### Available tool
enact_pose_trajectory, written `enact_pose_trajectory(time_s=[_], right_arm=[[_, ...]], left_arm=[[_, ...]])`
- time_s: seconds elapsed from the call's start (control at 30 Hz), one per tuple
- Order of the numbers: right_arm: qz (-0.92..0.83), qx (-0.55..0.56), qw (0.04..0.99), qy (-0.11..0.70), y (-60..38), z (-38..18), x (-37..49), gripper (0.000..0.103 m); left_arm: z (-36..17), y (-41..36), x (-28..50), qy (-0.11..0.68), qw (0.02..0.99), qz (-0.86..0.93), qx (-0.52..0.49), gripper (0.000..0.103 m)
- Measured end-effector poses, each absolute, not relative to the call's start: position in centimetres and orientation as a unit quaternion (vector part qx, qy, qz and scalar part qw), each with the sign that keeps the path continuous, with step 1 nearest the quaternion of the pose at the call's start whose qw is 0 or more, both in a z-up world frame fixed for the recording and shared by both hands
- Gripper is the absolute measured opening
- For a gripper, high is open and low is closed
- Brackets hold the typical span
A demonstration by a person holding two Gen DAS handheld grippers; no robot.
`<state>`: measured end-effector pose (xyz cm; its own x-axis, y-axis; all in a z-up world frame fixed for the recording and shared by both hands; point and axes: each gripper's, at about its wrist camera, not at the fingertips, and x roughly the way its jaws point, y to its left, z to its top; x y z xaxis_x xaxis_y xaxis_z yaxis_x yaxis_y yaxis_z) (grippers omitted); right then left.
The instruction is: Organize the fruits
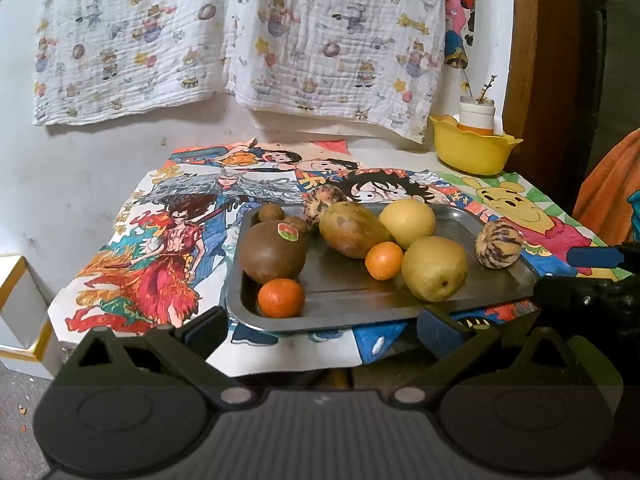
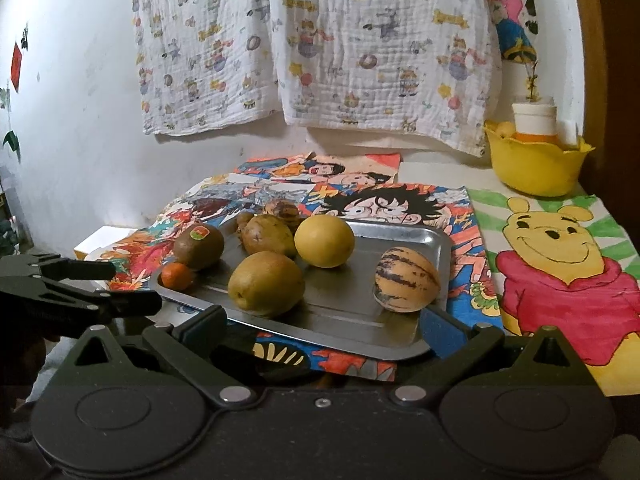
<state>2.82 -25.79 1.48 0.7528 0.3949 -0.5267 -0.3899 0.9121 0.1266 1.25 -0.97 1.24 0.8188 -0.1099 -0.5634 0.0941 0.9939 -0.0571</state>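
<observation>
A metal tray (image 1: pixel 500 280) (image 2: pixel 400 332) on cartoon posters holds several fruits: a brown kiwi with a sticker (image 1: pixel 274 250) (image 2: pixel 199 246), two small oranges (image 1: pixel 281 298) (image 1: pixel 384 260), a mango (image 1: pixel 354 229) (image 2: pixel 269 235), a yellow round fruit (image 1: pixel 407 221) (image 2: pixel 324 241), a pear (image 1: pixel 434 274) (image 2: pixel 266 283) and striped melons (image 1: pixel 498 245) (image 2: pixel 406 279). My left gripper (image 1: pixel 322 326) is open and empty at the tray's near edge. My right gripper (image 2: pixel 322 326) is open and empty, just before the tray's near rim.
A yellow bowl (image 1: pixel 472 152) (image 2: pixel 534 168) with a white bottle stands at the back right. A patterned cloth (image 1: pixel 240 40) hangs on the wall. A white box (image 1: pixel 20 312) sits left of the table. The other gripper shows at the right (image 1: pixel 592 280) and at the left (image 2: pixel 60 284).
</observation>
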Motion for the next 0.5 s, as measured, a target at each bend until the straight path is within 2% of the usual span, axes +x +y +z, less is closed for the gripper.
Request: enact_pose_trajectory(time_s=[0.27, 0.5], right_arm=[[0.189, 0.034, 0.942, 0.274, -25.6, 1.5, 1.5, 0.102], [0.181, 0.011, 0.945, 0.272, -24.5, 1.3, 1.0, 0.102]], left_arm=[[1.0, -0.9, 0.4, 0.295, 0.954, -0.048, -0.012, 0.103], [0.9, -0.7, 0.2, 0.295, 0.954, -0.044, -0.014, 0.103]])
